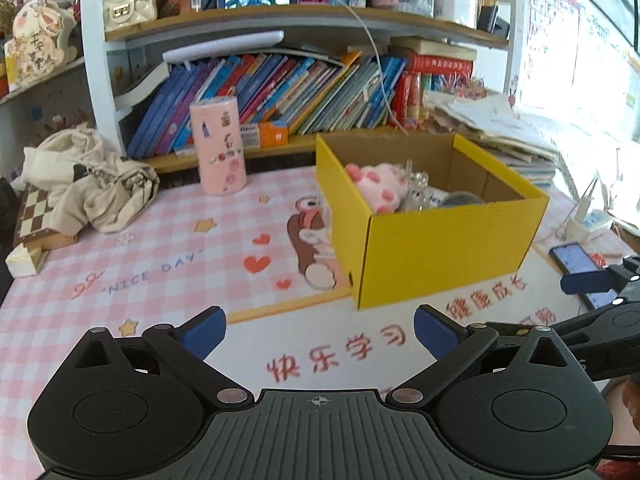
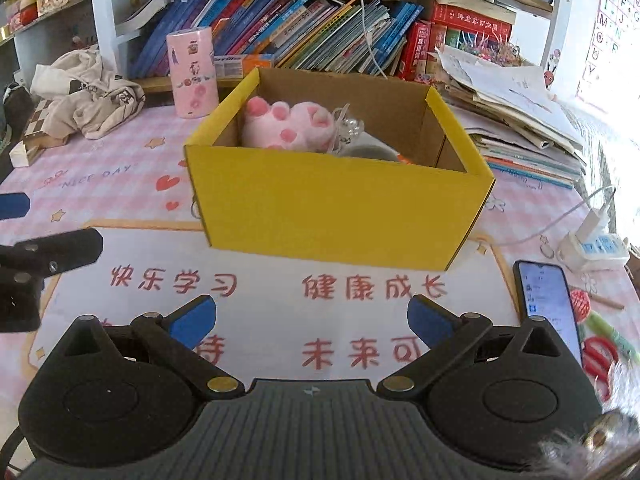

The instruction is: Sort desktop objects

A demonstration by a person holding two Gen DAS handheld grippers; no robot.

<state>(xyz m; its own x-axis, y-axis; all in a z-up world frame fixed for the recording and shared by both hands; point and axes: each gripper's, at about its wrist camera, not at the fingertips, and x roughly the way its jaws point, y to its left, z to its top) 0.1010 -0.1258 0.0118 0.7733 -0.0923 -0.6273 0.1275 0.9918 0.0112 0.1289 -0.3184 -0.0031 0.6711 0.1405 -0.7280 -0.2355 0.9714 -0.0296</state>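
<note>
A yellow cardboard box (image 1: 440, 248) (image 2: 340, 208) stands on the pink desk mat. Inside it lie a pink plush paw (image 1: 378, 188) (image 2: 290, 126), a clear plastic item (image 1: 418, 184) (image 2: 348, 126) and a grey object (image 2: 368, 152). My left gripper (image 1: 320, 330) hovers open in front of the box, nothing between its blue pads. My right gripper (image 2: 312, 316) is also open and empty, just short of the box's near wall. In each wrist view the other gripper shows at the frame's edge.
A pink cylinder (image 1: 218, 144) (image 2: 194, 76) stands at the back by the bookshelf (image 1: 280, 96). Crumpled beige cloth (image 1: 92, 180) lies on a chessboard at the left. A phone (image 2: 548, 300), a charger (image 2: 596, 240), red scissors (image 2: 598, 356) and stacked papers (image 2: 516, 108) crowd the right.
</note>
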